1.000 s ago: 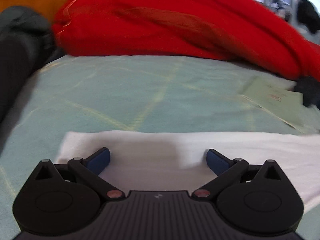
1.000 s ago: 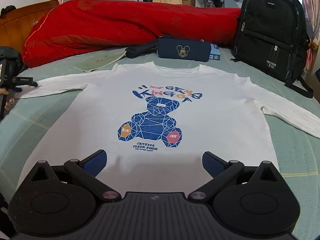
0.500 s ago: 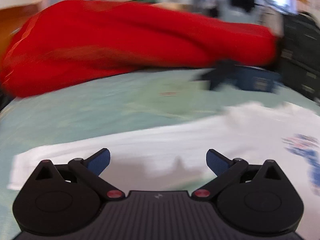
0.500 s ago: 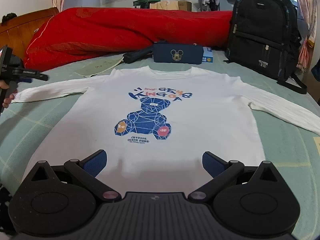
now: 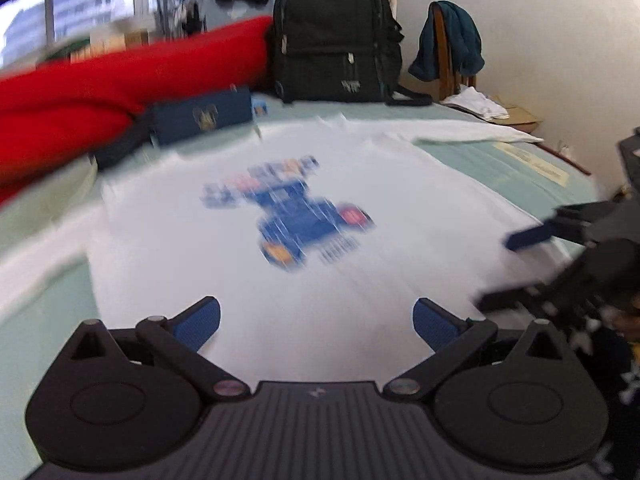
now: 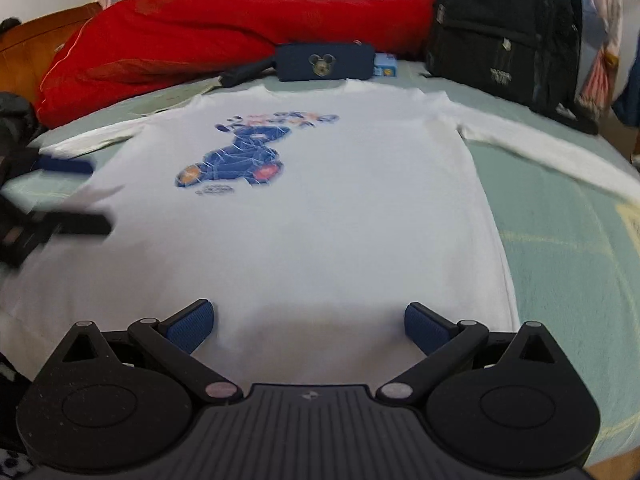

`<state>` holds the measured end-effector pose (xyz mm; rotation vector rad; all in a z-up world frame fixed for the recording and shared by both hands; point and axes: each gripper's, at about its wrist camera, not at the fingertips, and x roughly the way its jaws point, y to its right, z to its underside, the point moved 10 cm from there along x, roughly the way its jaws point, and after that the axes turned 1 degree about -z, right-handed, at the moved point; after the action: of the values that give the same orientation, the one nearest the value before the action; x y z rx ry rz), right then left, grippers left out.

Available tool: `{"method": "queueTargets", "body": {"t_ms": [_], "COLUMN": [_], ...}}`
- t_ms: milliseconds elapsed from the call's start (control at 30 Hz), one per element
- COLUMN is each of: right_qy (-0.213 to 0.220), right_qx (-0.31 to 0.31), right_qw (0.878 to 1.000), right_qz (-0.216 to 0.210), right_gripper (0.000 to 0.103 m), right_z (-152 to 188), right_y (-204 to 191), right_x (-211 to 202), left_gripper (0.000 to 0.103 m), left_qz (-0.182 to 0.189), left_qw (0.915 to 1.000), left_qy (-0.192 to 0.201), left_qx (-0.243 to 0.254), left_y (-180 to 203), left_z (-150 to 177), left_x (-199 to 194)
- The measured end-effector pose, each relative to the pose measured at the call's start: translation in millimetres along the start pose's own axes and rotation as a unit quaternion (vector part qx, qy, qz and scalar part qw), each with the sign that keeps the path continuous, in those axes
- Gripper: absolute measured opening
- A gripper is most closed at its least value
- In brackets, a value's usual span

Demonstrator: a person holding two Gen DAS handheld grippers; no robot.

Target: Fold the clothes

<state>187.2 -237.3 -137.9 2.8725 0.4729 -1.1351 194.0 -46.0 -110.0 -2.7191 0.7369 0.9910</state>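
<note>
The left gripper [image 5: 316,320] is hovering with its jaws spread wide and gripping nothing, over the near hem of the white long-sleeved shirt [image 5: 280,280]. The right gripper [image 6: 309,322] is likewise gaping wide and empty over the same hem. The shirt is lying flat, print up, on the pale green bedspread [image 6: 560,240] directly ahead of both. Beyond it a navy pouch [image 6: 324,62], a red quilt [image 6: 200,40] and a black backpack [image 6: 504,28] are sitting.
</note>
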Motion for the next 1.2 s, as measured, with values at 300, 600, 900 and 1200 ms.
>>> {"method": "queueTargets", "body": {"t_ms": [300, 600, 900, 1200], "right_qy": [0.015, 0.012, 0.053, 0.015], "right_qx": [-0.009, 0.025, 0.012, 0.056], "right_qw": [1.0, 1.0, 0.997, 0.998], "right_qz": [-0.003, 0.012, -0.047, -0.04], "right_gripper": [0.103, 0.103, 0.103, 0.103], "right_z": [21.8, 27.2, 10.9, 30.4], "right_y": [16.7, 30.5, 3.1, 15.3], "right_x": [-24.8, -34.9, -56.0, -45.4], "left_gripper": [0.102, 0.102, 0.102, 0.102], "left_qz": [-0.041, -0.042, -0.05, -0.052], "left_qw": [0.9965, 0.9964, 0.9953, 0.9927], "left_qy": [-0.039, -0.046, -0.031, -0.053], "left_qx": [-0.062, -0.056, -0.077, -0.094], "left_y": [-17.6, 9.6, 4.8, 5.1], "left_z": [38.6, 35.0, 35.0, 54.7], "left_x": [-18.4, -8.7, -23.4, -32.9]}}
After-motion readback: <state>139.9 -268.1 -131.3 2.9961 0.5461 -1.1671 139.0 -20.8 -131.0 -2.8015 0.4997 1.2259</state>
